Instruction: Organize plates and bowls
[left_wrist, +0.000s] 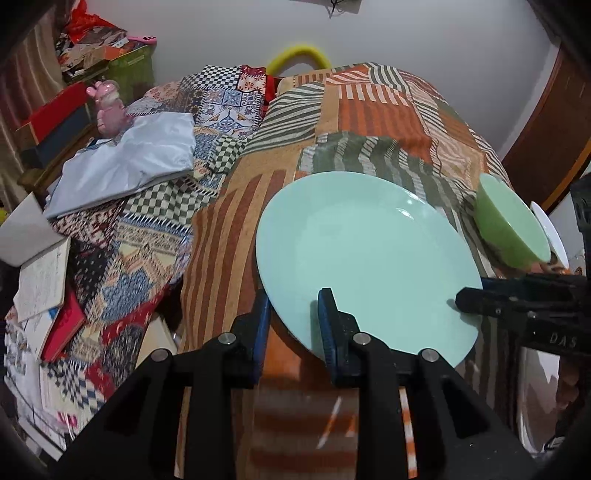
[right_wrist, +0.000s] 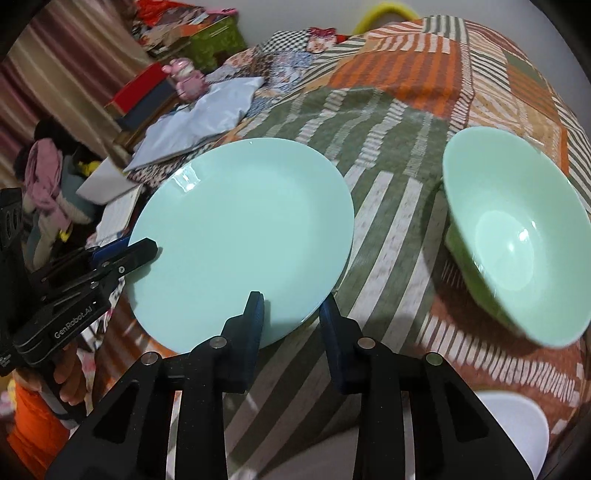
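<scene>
Left gripper (left_wrist: 293, 317) jaws parted, straddling near-left rim of one mint plate (left_wrist: 365, 258). Right gripper (right_wrist: 291, 317) jaws parted, straddling plate's near-right rim. Plate lies on striped patchwork cover (left_wrist: 369, 110). One green bowl (right_wrist: 513, 243) right of plate, tilted. One white dish (right_wrist: 517, 424) near right, partly visible.

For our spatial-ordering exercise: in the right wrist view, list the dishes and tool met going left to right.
Left black hand-held gripper → round mint-green plate → pale green glass bowl.
</scene>
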